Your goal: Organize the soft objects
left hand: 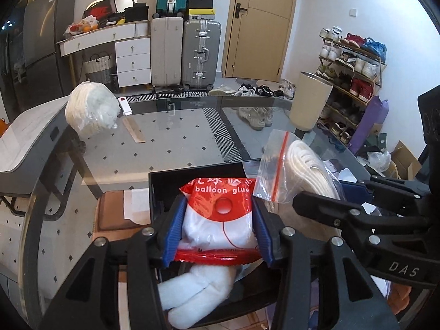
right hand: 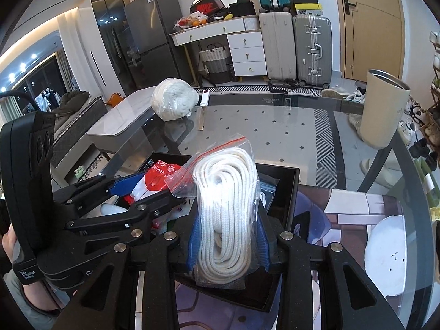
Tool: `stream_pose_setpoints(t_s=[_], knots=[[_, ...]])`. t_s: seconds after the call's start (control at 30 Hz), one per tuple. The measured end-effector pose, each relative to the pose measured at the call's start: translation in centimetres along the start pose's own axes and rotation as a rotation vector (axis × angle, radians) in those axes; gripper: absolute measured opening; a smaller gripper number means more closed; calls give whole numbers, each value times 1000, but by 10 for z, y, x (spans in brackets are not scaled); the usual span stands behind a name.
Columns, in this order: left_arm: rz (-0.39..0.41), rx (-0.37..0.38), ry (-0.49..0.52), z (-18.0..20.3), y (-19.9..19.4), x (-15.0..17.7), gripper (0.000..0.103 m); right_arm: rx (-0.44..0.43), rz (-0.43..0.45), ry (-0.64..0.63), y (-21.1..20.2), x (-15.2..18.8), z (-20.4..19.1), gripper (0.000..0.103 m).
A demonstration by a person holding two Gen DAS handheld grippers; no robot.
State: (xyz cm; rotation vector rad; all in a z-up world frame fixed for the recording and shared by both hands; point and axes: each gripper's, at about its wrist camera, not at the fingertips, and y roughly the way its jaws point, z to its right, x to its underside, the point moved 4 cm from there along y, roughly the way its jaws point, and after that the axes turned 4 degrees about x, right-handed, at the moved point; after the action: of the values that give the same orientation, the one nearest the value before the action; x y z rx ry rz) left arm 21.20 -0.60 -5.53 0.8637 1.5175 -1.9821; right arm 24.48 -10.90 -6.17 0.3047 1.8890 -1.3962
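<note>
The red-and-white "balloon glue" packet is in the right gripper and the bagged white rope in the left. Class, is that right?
No, swapped. The left gripper holds the red-and-white "balloon glue" packet, per the left wrist view; the right gripper holds the bagged white rope.

Glossy glass tabletop, shiny plastic glue packet, braided white rope in clear plastic bag, matt black box, ribbed blue jaws

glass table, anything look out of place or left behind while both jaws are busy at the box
One thing: the large white bundle in clear wrap sits alone at the far edge of the glass table, well apart from the black box. The left gripper holds the balloon glue pack and the right gripper the bagged white rope. Nothing looks spilled or damaged.
</note>
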Motion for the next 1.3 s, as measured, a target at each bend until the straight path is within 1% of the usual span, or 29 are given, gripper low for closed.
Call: stream_pose_setpoints(t_s=[0.07,0.13,0.17,0.2,0.23,0.3,0.4,0.5,0.57,0.63,0.67,0.77,0.83,0.87,0.9,0.93,1.0,1.07,1.13,1.17,1.23,1.3], knots=[[-4,1,6,-1,0,-1,50,-14,-2,17,1,0,1,39],[-4,11,-6,-2,-2,-1,51,-15,-4,37,0,0,4,51],[2,19,-18,-4,-4,-1,54,-19,2,42,-2,0,3,53],[12,22,-25,-5,-7,-2,60,-24,5,42,-4,0,3,58],[29,19,-18,-5,-12,-3,63,-28,10,41,-7,0,3,62],[63,-5,-2,-5,-21,-7,73,-38,23,43,-14,0,1,66],[104,2,-4,-5,-38,-12,75,-33,62,28,-30,-2,0,67],[144,-3,29,0,-54,-13,79,-36,110,11,-49,-3,-1,68],[175,-12,35,2,-65,-14,82,-45,139,12,-61,-2,-2,73],[213,-14,30,4,-78,-12,89,-39,193,13,-75,3,-2,81],[237,-20,28,4,-85,-10,91,-33,231,8,-85,8,-2,82],[301,-73,34,5,-105,-1,94,-5,306,-26,-102,25,-6,84],[340,-113,31,4,-114,8,95,35,353,-59,-110,38,-9,88],[353,-124,29,3,-117,14,95,46,368,-66,-113,43,-10,89],[363,-131,21,1,-119,19,96,56,397,-74,-118,52,-12,93],[368,-135,12,-1,-120,22,96,61,418,-72,-122,60,-13,97],[367,-147,-2,-3,-120,30,97,65,449,-57,-129,70,-13,99],[364,-137,-10,-5,-120,41,99,95,478,-46,-133,78,-13,100],[380,-132,-13,-2,-122,51,100,126,494,-32,-136,81,-14,102],[396,-129,-17,-1,-124,55,102,145,516,-22,-138,85,-13,102],[438,-129,-14,3,-128,61,103,178,533,-23,-141,94,-14,102],[488,-143,12,6,-133,69,103,183,534,-19,-142,99,-13,102]])
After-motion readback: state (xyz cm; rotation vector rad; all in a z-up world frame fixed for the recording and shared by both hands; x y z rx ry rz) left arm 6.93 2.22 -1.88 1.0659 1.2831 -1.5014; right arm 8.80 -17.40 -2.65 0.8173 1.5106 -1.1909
